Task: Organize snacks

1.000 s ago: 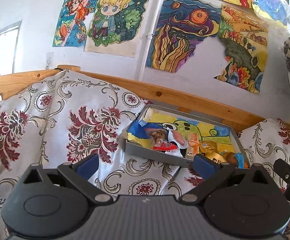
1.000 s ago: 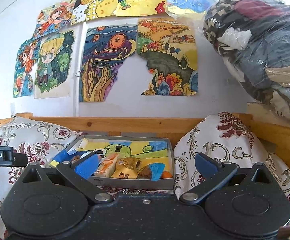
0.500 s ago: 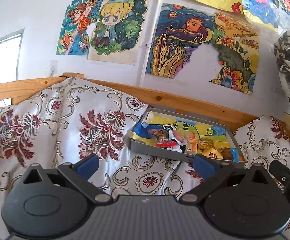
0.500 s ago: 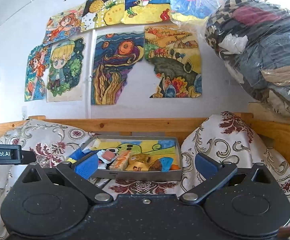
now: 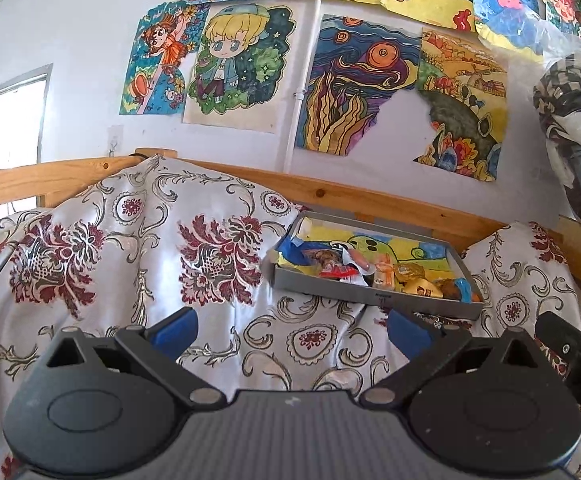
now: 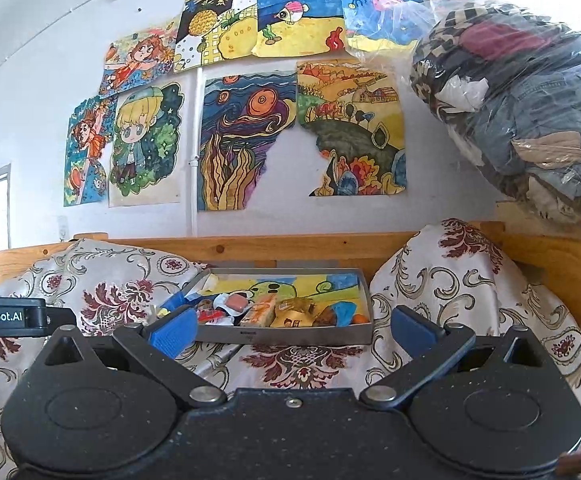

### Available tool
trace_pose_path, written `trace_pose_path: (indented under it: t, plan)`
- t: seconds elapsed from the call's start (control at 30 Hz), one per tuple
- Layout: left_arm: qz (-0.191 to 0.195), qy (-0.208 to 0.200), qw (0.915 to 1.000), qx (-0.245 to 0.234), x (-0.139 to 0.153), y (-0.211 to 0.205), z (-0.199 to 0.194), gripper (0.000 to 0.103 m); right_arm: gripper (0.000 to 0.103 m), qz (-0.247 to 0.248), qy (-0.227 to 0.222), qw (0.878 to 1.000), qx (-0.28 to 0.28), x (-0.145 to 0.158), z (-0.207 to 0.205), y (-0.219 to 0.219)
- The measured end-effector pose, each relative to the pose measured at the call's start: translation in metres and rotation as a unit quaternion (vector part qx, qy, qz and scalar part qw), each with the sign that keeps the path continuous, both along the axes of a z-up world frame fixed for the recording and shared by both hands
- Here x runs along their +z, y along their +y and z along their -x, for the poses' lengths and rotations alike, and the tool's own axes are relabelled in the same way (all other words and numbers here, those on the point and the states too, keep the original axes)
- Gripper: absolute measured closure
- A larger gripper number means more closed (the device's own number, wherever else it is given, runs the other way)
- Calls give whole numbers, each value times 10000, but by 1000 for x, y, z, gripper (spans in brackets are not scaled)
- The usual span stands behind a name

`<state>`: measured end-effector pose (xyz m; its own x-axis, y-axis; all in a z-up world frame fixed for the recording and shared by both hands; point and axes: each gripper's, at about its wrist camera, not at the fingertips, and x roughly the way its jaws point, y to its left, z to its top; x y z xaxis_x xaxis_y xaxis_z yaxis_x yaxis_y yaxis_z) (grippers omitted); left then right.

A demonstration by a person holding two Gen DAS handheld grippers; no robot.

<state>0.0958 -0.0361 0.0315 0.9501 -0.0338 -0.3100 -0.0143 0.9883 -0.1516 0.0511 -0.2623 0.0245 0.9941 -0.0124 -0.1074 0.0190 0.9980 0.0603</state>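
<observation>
A shallow grey tray (image 5: pixel 370 300) (image 6: pixel 282 335) lined with a colourful drawing rests on the flower-patterned bedspread. Several wrapped snacks lie along its near side: a red-and-white packet (image 5: pixel 340 270), an orange bar (image 6: pixel 259 311), a golden packet (image 5: pixel 420 288) and a blue wrapper (image 6: pixel 344 314). My left gripper (image 5: pixel 292 326) is open and empty, held back from the tray's near-left corner. Facing the tray's front wall, my right gripper (image 6: pixel 290 328) also stands open with nothing between its fingers. The tray lies beyond both sets of blue pads.
A wooden bed rail (image 6: pixel 290 246) runs behind the tray under a wall of children's drawings (image 6: pixel 242 140). A clear bag of clothes (image 6: pixel 530 104) bulges at the right. Raised cloth humps (image 5: pixel 150 248) (image 6: pixel 458 280) flank the tray. The other gripper's body (image 6: pixel 8 316) shows at left.
Both grippers have drawn back and tilted upward, so the tray sits smaller and farther off in each view. Both remain open and empty; the snacks have not moved.
</observation>
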Motion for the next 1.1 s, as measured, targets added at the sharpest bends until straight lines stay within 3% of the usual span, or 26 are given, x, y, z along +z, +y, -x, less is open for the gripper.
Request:
trace_pose_path:
  t: [0.47, 0.83, 1.1]
  plan:
    - [276, -94, 9996, -11, -10, 16, 23, 1, 1, -2, 89, 9998, -186, -7, 29, 8]
    - [201, 74, 9991, -365, -28, 23, 19, 1, 1, -33, 591, 9980, -229, -19, 31, 22]
    - [-114, 316, 9969, -706, -47, 20, 4, 1, 1, -25, 856, 9948, -555, -28, 19, 26]
